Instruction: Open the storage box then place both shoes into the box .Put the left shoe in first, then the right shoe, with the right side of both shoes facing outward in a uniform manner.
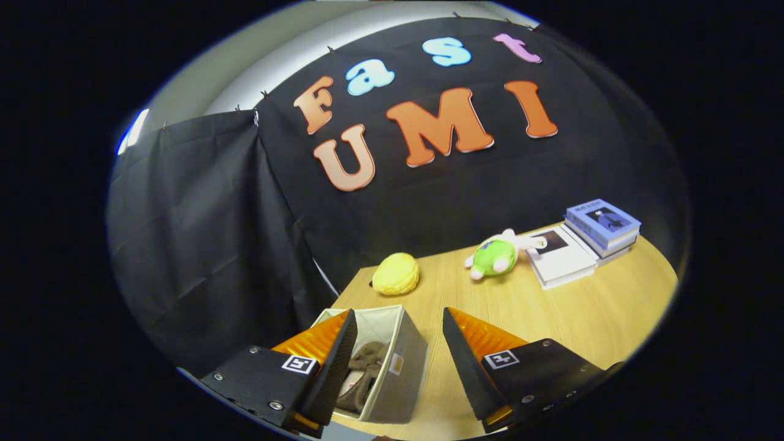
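Observation:
A grey fabric storage box [404, 367] stands open on the wooden table [551, 318], below and between my fingers. Inside it lies a brown shoe [364, 373], partly hidden behind my left finger [340, 361]. My gripper [398, 318] hangs above the box, open, with nothing between its fingers. My right finger [465, 361] is over bare table beside the box's right wall. I cannot tell whether one or two shoes lie in the box.
Beyond the fingers a yellow ball-like object [396, 274] sits near the table's far left corner. A green and white plush toy [497, 255] lies farther right. A stack of books [588, 239] rests at the far right. Black cloth walls close in behind and left.

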Action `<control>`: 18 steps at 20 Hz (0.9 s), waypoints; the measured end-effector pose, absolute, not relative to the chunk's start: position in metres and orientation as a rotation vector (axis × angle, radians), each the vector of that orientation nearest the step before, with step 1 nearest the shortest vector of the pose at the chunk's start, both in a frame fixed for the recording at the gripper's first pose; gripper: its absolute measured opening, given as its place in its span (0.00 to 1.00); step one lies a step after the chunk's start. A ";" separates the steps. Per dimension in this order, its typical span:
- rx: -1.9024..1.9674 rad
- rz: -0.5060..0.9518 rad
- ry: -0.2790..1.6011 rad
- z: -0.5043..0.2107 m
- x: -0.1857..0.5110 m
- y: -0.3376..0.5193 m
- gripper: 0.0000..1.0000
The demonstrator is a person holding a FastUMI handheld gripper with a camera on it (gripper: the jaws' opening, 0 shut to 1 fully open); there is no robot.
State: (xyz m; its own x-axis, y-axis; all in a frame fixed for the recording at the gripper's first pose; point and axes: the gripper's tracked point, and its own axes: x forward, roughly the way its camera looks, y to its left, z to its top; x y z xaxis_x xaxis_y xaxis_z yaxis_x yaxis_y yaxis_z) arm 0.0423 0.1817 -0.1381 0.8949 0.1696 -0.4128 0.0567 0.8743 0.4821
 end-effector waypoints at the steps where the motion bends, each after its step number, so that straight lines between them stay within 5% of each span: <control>1: 0.501 0.053 0.425 -0.134 0.040 0.169 0.85; 14: 0.236 -0.099 0.061 -0.088 -0.011 0.013 0.95; 18: 0.187 -0.049 -0.001 -0.073 -0.030 0.005 0.96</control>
